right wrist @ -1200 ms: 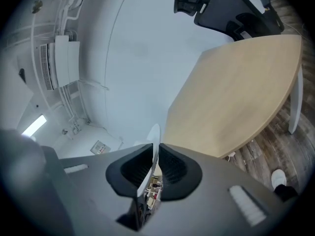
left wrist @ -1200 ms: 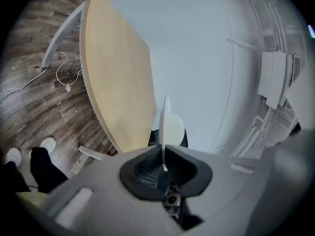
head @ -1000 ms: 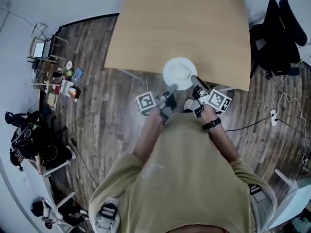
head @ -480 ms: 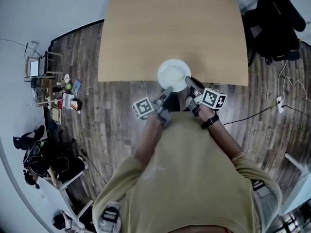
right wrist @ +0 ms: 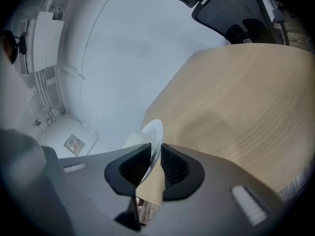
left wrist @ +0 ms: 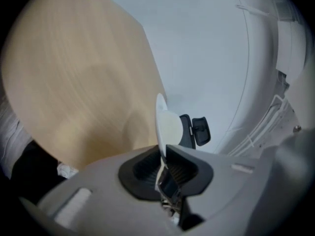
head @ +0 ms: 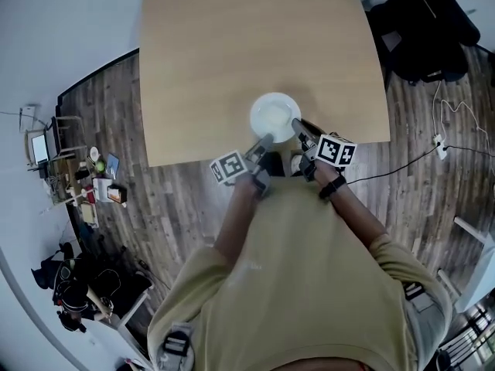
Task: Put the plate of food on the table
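What lies on the plate (head: 274,118) is too pale to tell.

Your tally
You have one plate (head: 274,117), one table (head: 232,52), and two grippers: left gripper (head: 265,140), right gripper (head: 298,127).

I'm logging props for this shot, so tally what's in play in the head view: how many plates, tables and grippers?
white plate: 1
table: 1
grippers: 2 (left gripper, right gripper)
Total: 4
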Demonstrator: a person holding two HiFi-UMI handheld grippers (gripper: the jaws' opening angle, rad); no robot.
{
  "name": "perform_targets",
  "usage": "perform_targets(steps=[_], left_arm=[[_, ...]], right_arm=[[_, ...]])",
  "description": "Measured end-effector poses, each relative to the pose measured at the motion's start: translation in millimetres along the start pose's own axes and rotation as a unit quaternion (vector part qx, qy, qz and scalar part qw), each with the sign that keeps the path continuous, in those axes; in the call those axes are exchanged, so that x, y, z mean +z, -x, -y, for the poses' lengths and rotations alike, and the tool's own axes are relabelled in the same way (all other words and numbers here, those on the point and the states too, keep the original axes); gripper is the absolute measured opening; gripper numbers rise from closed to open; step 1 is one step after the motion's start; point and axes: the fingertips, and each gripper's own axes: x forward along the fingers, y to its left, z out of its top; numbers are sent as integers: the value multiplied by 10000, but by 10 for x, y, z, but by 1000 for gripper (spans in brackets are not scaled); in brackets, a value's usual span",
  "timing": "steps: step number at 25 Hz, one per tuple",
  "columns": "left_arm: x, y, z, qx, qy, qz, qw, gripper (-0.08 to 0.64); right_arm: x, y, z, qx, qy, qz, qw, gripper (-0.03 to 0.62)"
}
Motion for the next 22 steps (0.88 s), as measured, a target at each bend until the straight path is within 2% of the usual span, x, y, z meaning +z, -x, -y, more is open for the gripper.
perform_targets(steps=[4, 9, 15, 22], left_arm=[[371, -283, -51, 122, -303, -306, 9990, 37], [900, -573, -142, 168, -368, -421, 9983, 37], [1425, -916, -312, 309, -433, -416, 9977, 49], [1971, -1217, -662, 700, -422, -412, 9958, 64]], right_arm=[[283, -312, 128, -252, -78, 39, 9996, 58], [612, -755, 184, -459, -35, 116, 9989, 60], [966, -1291, 292, -588, 310, 27, 9978, 63], [1202, -1923, 476, -814, 703, -68, 9942, 67]])
